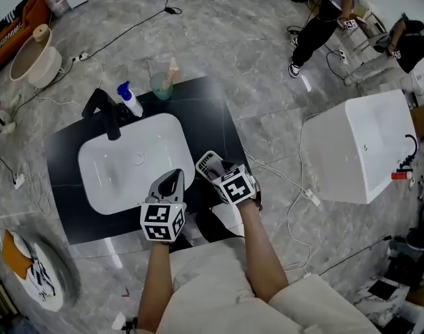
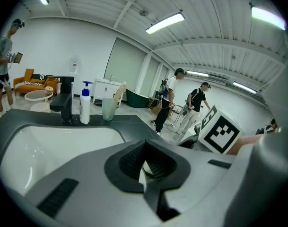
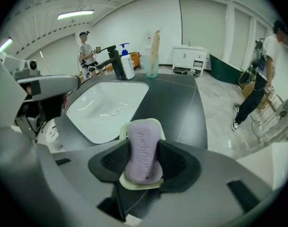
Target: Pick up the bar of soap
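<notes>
One bar of soap [image 3: 143, 145]: purple, lying in soap dish [image 3: 123, 130] beside sink [image 1: 121, 165].
Right gripper [image 3: 144, 161]: pads pressed on soap's sides; lift straight, leaving dish behind.
Left gripper [image 2: 144, 169]: closed, empty.

Light grey moulded plastic left hand-held gripper [image 1: 171, 181]: smooth shell, black slot recesses, two jaws lined with black ribbed pads [image 2: 128, 161]. White cube with black square markers [image 1: 161, 221] sits on its rear, on the side toward the cream short-sleeved shirt [image 1: 218, 284]. Right hand-held gripper [image 1: 210, 164]: same grey shell, same black ribbed lining, second marker cube [image 1: 237, 185] also on the shirt side. Loose cream sleeve [image 1: 305, 305] at the shirt's right edge. Forearms uncovered.
</notes>
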`<state>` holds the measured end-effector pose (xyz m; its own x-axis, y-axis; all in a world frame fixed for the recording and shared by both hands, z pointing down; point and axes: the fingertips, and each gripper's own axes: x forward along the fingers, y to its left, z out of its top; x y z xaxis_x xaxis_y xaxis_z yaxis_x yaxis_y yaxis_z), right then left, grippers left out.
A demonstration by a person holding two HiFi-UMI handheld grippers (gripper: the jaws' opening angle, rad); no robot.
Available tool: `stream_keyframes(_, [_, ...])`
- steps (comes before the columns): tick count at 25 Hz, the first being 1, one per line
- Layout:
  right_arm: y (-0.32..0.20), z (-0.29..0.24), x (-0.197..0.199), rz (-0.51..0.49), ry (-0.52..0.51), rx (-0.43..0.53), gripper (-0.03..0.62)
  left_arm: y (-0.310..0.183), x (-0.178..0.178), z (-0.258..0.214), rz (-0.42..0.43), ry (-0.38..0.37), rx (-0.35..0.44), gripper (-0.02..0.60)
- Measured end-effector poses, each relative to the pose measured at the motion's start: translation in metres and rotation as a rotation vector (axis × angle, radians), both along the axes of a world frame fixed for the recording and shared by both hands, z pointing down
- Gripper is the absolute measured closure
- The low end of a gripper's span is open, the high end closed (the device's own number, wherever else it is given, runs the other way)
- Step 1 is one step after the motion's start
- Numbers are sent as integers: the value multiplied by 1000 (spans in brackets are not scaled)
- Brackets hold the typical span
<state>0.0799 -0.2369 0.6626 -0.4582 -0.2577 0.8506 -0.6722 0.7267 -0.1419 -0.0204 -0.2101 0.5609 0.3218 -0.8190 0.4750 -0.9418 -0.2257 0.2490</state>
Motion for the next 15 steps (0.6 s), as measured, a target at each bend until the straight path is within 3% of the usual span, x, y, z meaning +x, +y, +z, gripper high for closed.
stream_keyframes(7, [-4,-25,-3,108,-109,77,407,-6,-2,-22,37,1,58,575])
stream_keyframes(15, [0,-66,-21,185,-274,150,407,9,-9,-23,75,-18,59,575])
